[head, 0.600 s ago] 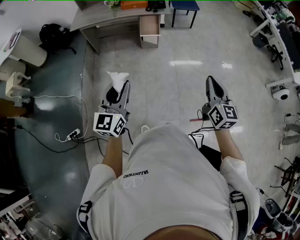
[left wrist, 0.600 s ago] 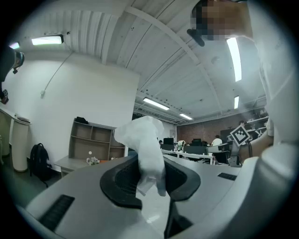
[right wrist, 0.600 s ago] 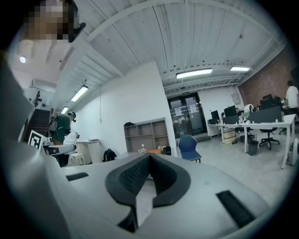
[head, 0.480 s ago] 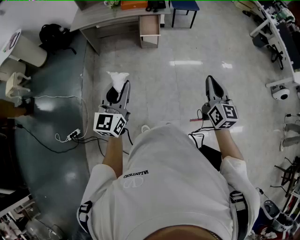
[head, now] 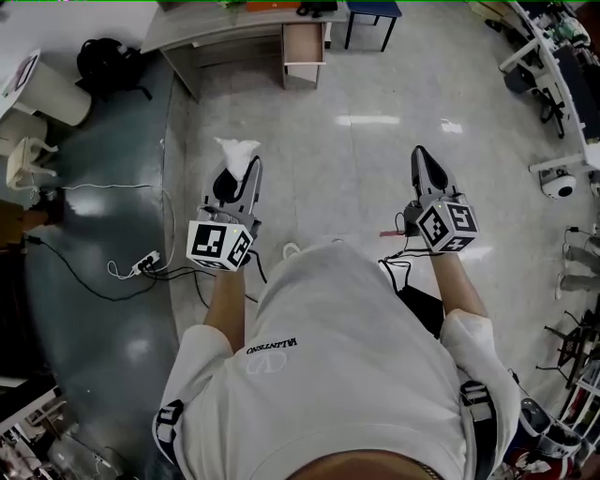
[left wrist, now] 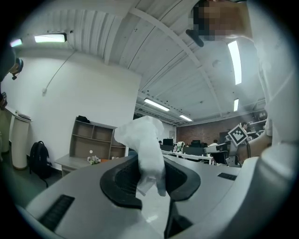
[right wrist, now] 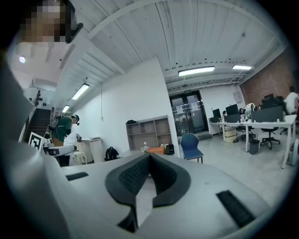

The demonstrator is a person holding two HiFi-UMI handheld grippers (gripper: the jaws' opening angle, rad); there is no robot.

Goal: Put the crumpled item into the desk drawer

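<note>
A crumpled white tissue (head: 237,150) sticks out from between the jaws of my left gripper (head: 240,173), which is shut on it; in the left gripper view the crumpled tissue (left wrist: 145,149) stands up between the dark pads. My right gripper (head: 421,161) is shut with nothing in it, its pads meeting at the tip in the right gripper view of my right gripper (right wrist: 149,161). Both grippers are held out level over the floor. The desk (head: 202,28) stands far ahead, its drawer (head: 304,52) pulled open and facing me.
A blue chair (head: 373,17) stands right of the drawer. A black backpack (head: 105,64) and a white bin (head: 37,94) sit at the left. Cables and a power strip (head: 142,269) lie on the floor left of me. Equipment (head: 562,183) lines the right side.
The desk and drawer have slid slightly up the head view and the left gripper sits a little lower in it. The tissue stays held.
</note>
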